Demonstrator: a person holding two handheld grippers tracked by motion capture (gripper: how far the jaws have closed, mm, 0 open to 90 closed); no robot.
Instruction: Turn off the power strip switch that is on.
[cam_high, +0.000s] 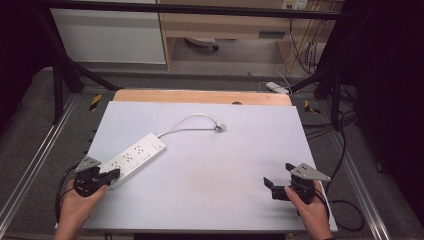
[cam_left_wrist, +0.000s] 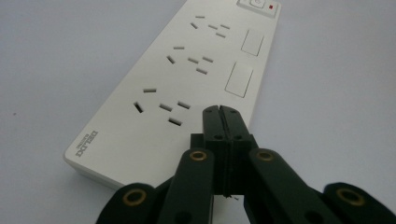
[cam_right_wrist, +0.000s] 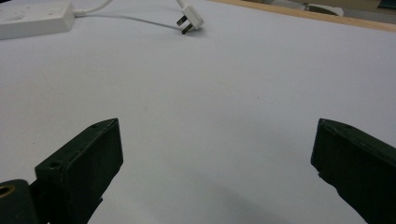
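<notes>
one power strip (cam_high: 134, 157), one plug (cam_high: 219, 126), two claws (cam_high: 113, 174)

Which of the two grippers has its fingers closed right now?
The left gripper: its fingers are pressed together over the near end of the power strip. The right gripper is spread wide.

White table sheet (cam_high: 210, 170); wooden edge (cam_high: 200, 96)

left gripper (cam_high: 111, 175): black jaws, brass rivets | right gripper (cam_high: 279, 174): black, grey triangular plate
</notes>
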